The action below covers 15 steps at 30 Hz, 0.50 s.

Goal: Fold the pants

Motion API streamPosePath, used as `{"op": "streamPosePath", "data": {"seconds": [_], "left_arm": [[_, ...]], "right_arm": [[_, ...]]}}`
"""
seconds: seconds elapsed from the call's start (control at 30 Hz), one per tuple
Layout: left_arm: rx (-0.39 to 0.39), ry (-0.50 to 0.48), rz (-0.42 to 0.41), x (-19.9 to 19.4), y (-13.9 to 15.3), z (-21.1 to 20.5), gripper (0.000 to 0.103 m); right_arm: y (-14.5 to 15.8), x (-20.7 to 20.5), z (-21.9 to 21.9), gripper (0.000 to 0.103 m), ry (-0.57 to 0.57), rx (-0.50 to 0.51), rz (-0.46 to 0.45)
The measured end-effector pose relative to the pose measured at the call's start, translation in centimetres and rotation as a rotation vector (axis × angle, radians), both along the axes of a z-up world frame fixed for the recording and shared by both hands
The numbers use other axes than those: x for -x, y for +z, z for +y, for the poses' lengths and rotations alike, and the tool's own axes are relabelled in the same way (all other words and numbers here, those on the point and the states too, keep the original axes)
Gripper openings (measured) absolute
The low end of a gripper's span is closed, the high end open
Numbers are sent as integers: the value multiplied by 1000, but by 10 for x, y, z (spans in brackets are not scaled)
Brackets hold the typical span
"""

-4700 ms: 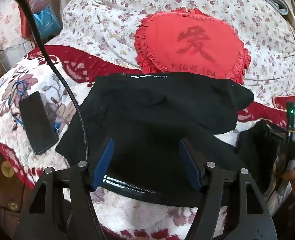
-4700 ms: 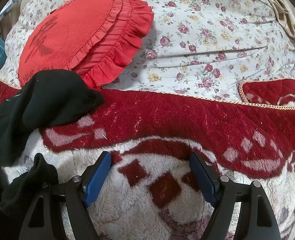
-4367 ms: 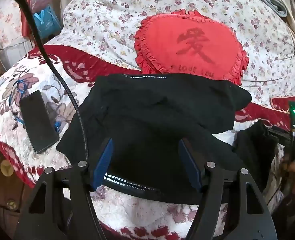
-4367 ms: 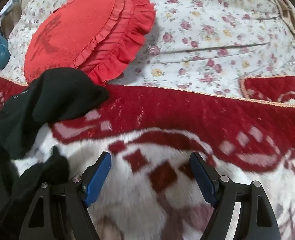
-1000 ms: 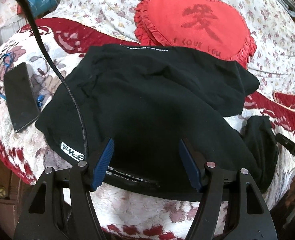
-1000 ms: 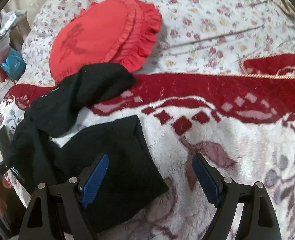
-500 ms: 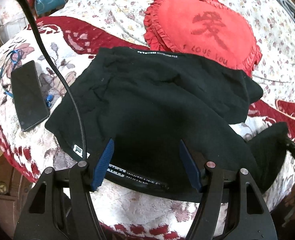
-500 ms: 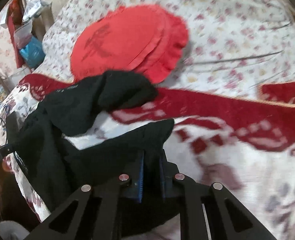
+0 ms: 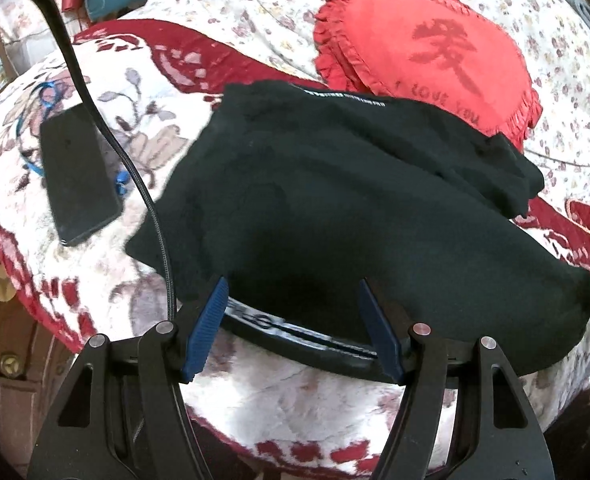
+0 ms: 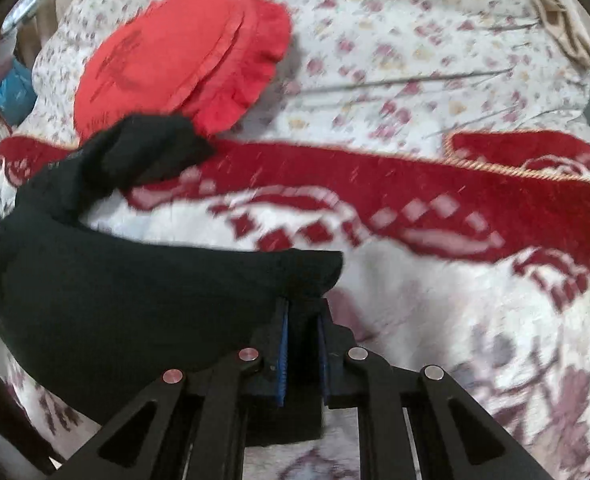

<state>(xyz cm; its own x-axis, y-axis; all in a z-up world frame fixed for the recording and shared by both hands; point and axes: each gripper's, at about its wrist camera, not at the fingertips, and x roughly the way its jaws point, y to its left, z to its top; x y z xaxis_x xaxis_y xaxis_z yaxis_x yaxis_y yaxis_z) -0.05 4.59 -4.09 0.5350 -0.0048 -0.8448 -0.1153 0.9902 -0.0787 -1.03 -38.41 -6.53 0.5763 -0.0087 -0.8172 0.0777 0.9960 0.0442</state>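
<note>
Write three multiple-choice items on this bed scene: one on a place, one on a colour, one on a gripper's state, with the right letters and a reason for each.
1. Where does the flat black phone lie?
A. on the patterned blanket, left of the black fabric pants
B. on the cushion
C. on top of the pants

2. What colour is the frilled heart-shaped cushion?
A. blue
B. red
C. white

3. How does the right gripper stand?
A. wide open over bare blanket
B. shut on nothing
C. shut on a pants end

Answers: 1 A, the phone rests on blanket beside the pants' left edge. 2 B, it is red with a dark character. 3 C, black cloth is pinched between its blue pads.
</note>
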Motion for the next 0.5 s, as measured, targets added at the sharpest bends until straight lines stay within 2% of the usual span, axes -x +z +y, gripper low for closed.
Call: {"op": "streamPosePath", "data": {"seconds": [0.1,0.2,0.23,0.27,0.33,0.43,0.5], "left_arm": [[-9,15,-16,0,1,7,67],[7,20,20,-5,-12,8,67],[4,16,33,-6,-16,7,67],[-7,10,43,-6,-20,6,67],[-24,3,48,-9,-22,5,67],[-10,8,34,-13,-16,10,67],[2,12,25,-18,-12,12,67]], "right_arm": [[4,0,-8,11,-12,27,6],[-14,-7,-2,12,5,32,42],[-13,-6,-2,18,-5,25,22],[-12,-5,-4,32,-13,11,21],[2,-4,-11,44,-48,-20,-6],[31,-5,-10,52,-48,-55,-86],[51,-19,2,53,16,-120,-138]]}}
